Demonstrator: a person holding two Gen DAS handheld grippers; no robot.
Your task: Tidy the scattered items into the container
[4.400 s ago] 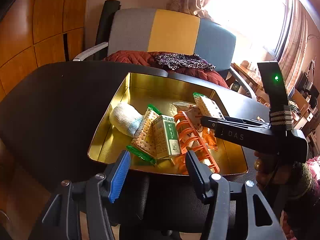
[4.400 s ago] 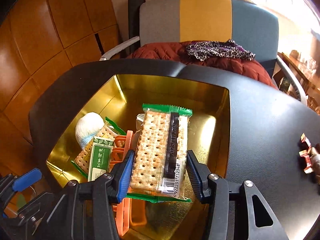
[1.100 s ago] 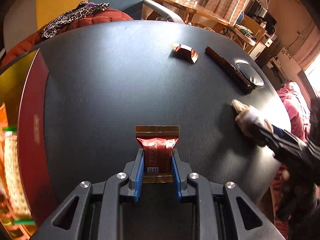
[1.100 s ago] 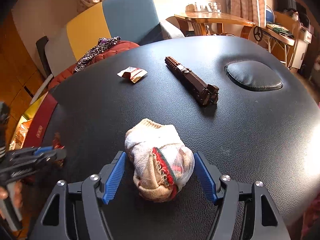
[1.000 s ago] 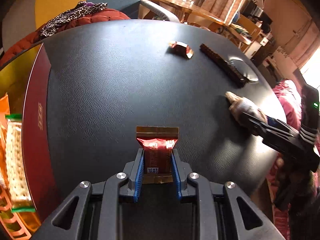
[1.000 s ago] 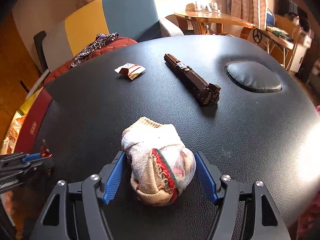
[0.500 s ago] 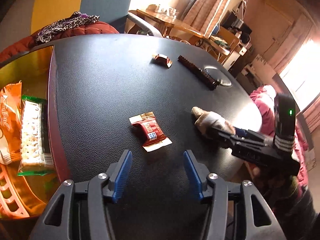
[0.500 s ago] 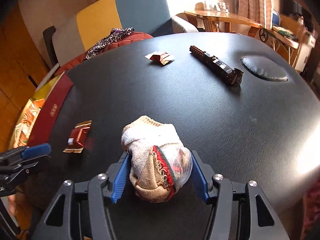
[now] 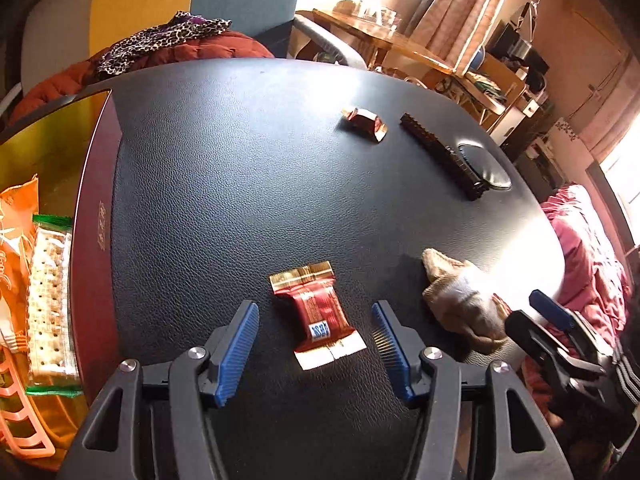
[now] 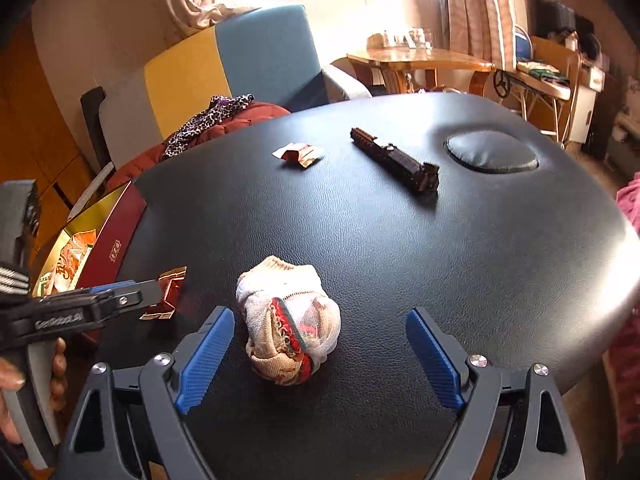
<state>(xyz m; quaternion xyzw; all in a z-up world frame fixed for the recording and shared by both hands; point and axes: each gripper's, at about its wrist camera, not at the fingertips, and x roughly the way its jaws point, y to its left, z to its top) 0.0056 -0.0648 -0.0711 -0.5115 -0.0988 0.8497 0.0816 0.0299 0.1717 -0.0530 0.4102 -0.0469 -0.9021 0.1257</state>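
- Left gripper point(image 9: 314, 350) gapes wide around the red wrapper point(image 9: 318, 314), whose length runs skewed to the fingers.
- Right gripper point(image 10: 320, 362) gapes wide around the sock ball point(image 10: 290, 340).

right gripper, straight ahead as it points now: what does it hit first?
The rolled sock, lying on the table between the open right gripper. Beyond it the black tabletop looks bare until the dark brown bar, though depth is uncertain.

We see strong window light washing out the curtains point(image 10: 472, 8), hard glare on the worktop's point(image 10: 600, 264) right edge, fisheye bending and dark vignetted corners.
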